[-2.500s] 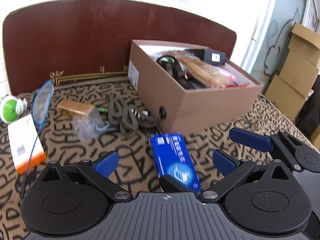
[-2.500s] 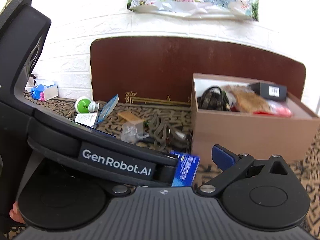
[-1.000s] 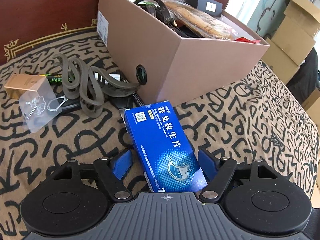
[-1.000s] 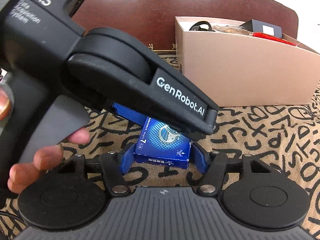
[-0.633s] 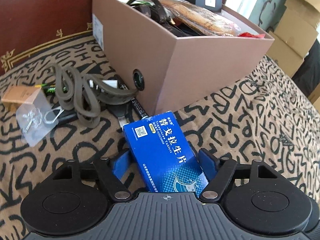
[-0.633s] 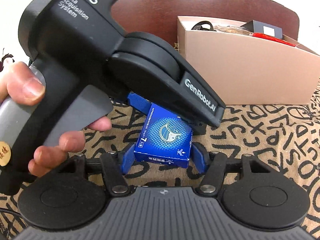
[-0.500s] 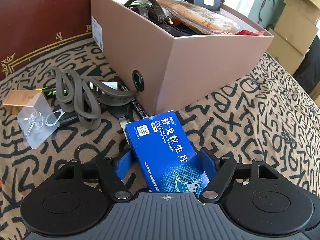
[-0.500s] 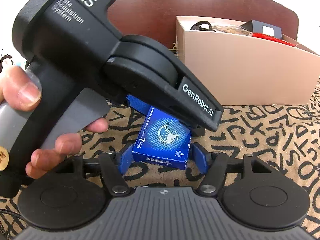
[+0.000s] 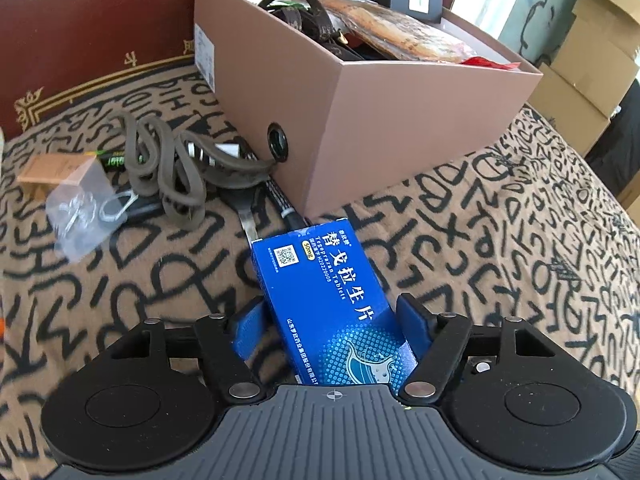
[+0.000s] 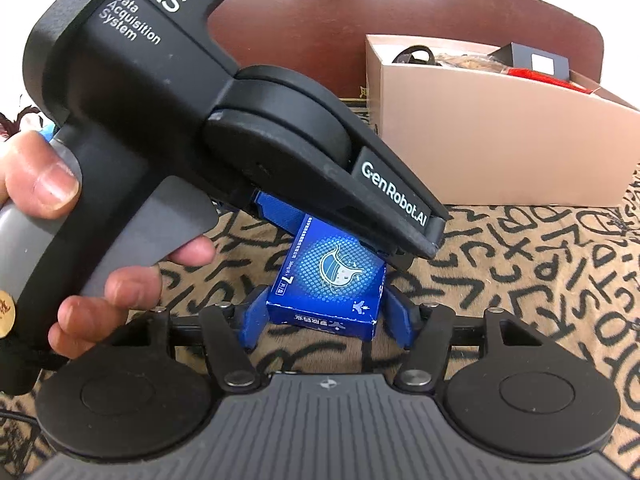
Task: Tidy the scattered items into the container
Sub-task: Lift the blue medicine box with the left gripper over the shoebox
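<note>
A blue tablet box [image 9: 324,292] lies between the pads of my left gripper [image 9: 330,328], which is shut on it and holds it tilted just above the patterned cloth. In the right wrist view the same blue box [image 10: 332,280] has its near end between the pads of my right gripper [image 10: 324,316], which also closes on it. The left gripper's black body [image 10: 240,128] crosses that view. The brown cardboard container [image 9: 360,112] stands just beyond, holding a black strap, a snack pack and a small black box.
A grey coiled strap [image 9: 172,164], a clear bag of hooks [image 9: 84,204], a small tan box [image 9: 48,168] and a black pen lie left of the container. Stacked cardboard cartons [image 9: 588,52] stand at the far right beyond the table edge.
Both grippers came down around the blue box and shut on it. Its far end has since lifted slightly off the cloth.
</note>
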